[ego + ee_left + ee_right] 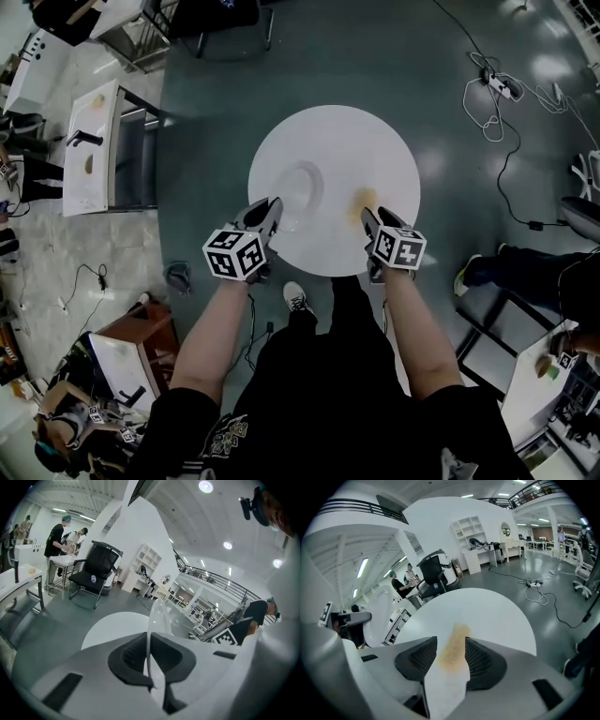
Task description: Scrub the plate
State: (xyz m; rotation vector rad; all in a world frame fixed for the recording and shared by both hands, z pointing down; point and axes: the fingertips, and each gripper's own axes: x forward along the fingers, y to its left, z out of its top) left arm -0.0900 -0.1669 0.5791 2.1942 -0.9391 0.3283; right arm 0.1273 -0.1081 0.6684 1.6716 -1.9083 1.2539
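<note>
Two grippers at the near edge: the left gripper (150, 660) has its fingers pinching the clear plate (161, 620) by the rim. The right gripper (452, 656) has its fingers spread, with the tan scrub pad (364, 199) between them, unsqueezed, on the round white table (375, 141). I'd grab the pad deep and centred, plate held steady.

No legible text or markings

Your round white table (347, 141) stands on the grey-green floor (450, 103). Toward your edge, on the right, a yellow-brown patch (364, 199) lies on its top. Left of it the clear plate (305, 186) stands tilted; whether it touches the top is unclear.
</note>
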